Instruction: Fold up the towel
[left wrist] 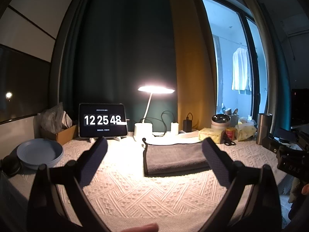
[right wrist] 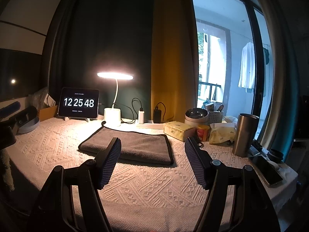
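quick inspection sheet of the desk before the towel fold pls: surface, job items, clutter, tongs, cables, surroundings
Surface: white textured tablecloth, lit by a desk lamp.
Job's things: grey towel, already folded flat, black edging, hanging loop toward the lamp.
Clutter: blue plate at left; tablet clock; cardboard box; tissue packs; red can; steel tumbler; scissors; phone near right edge.
Tongs: left tongs open, empty, clear of the towel; right tongs open, empty, above the towel's near edge.
Cables: black charger leads looping behind the lamp to a power strip.
Surroundings: green and mustard curtains; window with white shirt hanging outside.
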Demonstrator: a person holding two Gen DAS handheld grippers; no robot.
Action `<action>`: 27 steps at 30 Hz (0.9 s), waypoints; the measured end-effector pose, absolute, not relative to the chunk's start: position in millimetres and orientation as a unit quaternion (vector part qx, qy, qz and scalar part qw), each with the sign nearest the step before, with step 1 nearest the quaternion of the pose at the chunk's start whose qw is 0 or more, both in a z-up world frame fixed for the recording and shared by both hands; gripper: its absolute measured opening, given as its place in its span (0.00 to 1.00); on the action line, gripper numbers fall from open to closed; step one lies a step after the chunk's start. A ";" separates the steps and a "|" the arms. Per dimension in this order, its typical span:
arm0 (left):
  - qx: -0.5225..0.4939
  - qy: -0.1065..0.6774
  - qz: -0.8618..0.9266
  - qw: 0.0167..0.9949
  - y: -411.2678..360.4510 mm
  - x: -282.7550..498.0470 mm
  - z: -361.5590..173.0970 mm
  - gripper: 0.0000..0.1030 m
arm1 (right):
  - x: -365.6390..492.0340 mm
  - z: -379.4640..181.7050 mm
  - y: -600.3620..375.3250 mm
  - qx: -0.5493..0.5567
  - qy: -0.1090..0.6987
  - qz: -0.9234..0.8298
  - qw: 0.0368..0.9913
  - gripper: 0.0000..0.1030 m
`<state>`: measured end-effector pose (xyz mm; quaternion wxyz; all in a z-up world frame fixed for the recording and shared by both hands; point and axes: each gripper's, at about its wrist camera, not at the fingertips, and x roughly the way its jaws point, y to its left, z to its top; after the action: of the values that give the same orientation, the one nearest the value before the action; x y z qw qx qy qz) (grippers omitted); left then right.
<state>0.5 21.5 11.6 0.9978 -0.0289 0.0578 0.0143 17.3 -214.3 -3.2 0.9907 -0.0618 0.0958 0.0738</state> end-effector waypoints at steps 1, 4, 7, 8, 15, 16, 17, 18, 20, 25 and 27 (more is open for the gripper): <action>-0.029 0.058 0.014 0.998 21.5 0.6 11.6 0.96 | 17.4 -3.4 -214.4 -0.062 0.096 0.074 0.991 0.69; -0.029 0.058 0.014 0.998 21.3 0.4 11.5 0.96 | 17.6 -3.5 -214.8 -0.061 0.097 0.074 0.991 0.70; -0.029 0.058 0.014 0.998 21.4 0.7 11.3 0.96 | 18.0 -3.6 -214.8 -0.061 0.097 0.073 0.991 0.70; -0.029 0.058 0.014 0.998 21.5 0.7 11.3 0.96 | 18.1 -3.6 -214.7 -0.061 0.097 0.074 0.991 0.70; -0.029 0.060 0.014 0.998 21.9 0.8 10.7 0.96 | 19.3 -5.0 -215.1 -0.060 0.097 0.072 0.991 0.70; -0.029 0.060 0.014 0.998 21.8 0.8 10.7 0.96 | 19.4 -4.9 -215.2 -0.060 0.097 0.072 0.991 0.69; -0.030 0.060 0.014 0.998 22.0 0.6 10.5 0.96 | 19.3 -4.9 -215.2 -0.061 0.097 0.073 0.991 0.69; -0.030 0.060 0.015 0.998 21.9 0.3 10.4 0.96 | 19.3 -4.9 -215.2 -0.061 0.097 0.072 0.991 0.69; -0.030 0.060 0.015 0.998 21.9 0.1 10.4 0.96 | 19.4 -4.8 -215.2 -0.060 0.097 0.072 0.991 0.70; -0.031 0.061 0.015 0.998 22.2 0.0 10.2 0.96 | 20.4 -5.4 -215.2 -0.060 0.099 0.072 0.991 0.70; -0.031 0.062 0.016 0.997 21.6 0.6 9.9 0.96 | 20.2 -6.5 -215.8 -0.059 0.099 0.072 0.991 0.70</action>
<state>0.6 21.6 9.9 0.9975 -0.0312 0.0621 0.0159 20.2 -215.8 -6.5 0.9907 -0.0591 0.0995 0.0715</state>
